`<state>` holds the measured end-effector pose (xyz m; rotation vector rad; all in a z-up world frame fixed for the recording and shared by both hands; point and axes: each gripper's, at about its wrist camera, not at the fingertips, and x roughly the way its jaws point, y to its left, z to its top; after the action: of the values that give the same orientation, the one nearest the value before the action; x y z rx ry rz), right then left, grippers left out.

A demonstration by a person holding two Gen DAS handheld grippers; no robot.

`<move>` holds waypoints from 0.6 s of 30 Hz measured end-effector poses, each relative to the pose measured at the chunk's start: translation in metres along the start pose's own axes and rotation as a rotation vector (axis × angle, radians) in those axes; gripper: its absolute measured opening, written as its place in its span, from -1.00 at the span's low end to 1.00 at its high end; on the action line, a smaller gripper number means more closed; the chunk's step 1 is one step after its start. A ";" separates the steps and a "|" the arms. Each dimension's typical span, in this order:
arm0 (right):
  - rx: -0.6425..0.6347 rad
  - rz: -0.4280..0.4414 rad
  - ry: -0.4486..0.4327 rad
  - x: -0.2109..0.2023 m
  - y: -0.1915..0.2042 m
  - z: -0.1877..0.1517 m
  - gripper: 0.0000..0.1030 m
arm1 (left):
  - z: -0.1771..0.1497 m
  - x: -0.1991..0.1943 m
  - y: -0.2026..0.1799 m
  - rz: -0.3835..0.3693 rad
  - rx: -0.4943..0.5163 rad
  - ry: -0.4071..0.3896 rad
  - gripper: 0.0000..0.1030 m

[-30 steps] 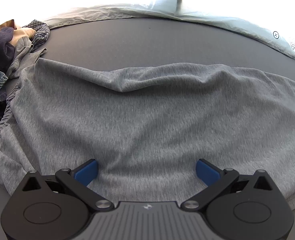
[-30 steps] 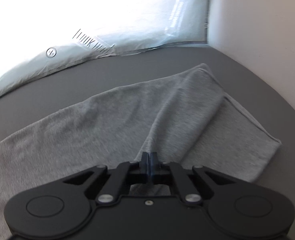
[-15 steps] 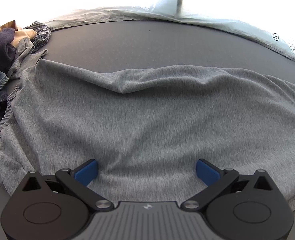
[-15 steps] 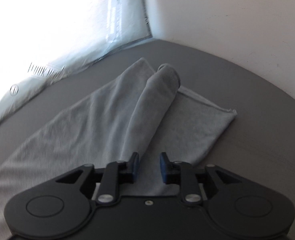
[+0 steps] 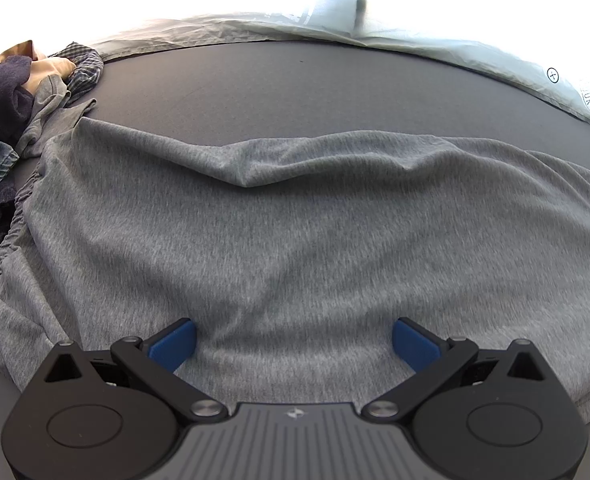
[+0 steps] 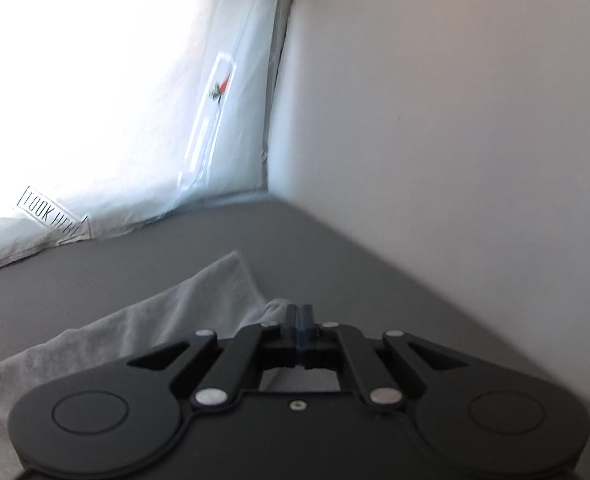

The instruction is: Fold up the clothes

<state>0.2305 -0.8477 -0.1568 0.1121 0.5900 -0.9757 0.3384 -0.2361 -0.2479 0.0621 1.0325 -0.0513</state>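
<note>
A grey knit garment (image 5: 295, 240) lies spread across the dark table (image 5: 295, 92), with a ridge of folds along its far edge and a gathered waistband at the left. My left gripper (image 5: 293, 340) is open, its blue pads wide apart just above the garment's near part. In the right wrist view the garment's end (image 6: 167, 320) lies at the lower left. My right gripper (image 6: 299, 320) has its pads pressed together beside a bump of grey cloth; whether cloth is pinched between them is hidden.
A heap of other clothes (image 5: 23, 92), dark blue, tan and checked, sits at the table's far left. A white plastic sheet (image 5: 335, 28) hangs along the far edge. A white wall (image 6: 455, 120) stands close on the right of the table.
My right gripper opened half a second ago, then shut again, and its view tilted up toward the wall and corner. The left gripper has stayed open and still over the garment.
</note>
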 end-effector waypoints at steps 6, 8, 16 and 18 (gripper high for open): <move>0.371 0.180 0.256 0.054 -0.033 -0.025 -0.23 | 0.000 0.000 0.000 -0.002 0.002 0.001 1.00; 0.424 0.188 0.309 0.067 -0.030 -0.036 -0.13 | 0.000 0.000 0.001 -0.002 0.001 0.003 1.00; 0.338 0.189 0.270 0.061 -0.011 -0.030 -1.00 | 0.000 0.000 0.001 -0.002 0.001 0.000 1.00; 0.282 0.166 0.177 0.041 -0.012 -0.013 -1.00 | 0.000 0.000 0.001 -0.001 0.000 -0.002 1.00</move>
<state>0.2328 -0.8804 -0.1875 0.4956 0.5917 -0.8876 0.3382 -0.2353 -0.2479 0.0612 1.0309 -0.0526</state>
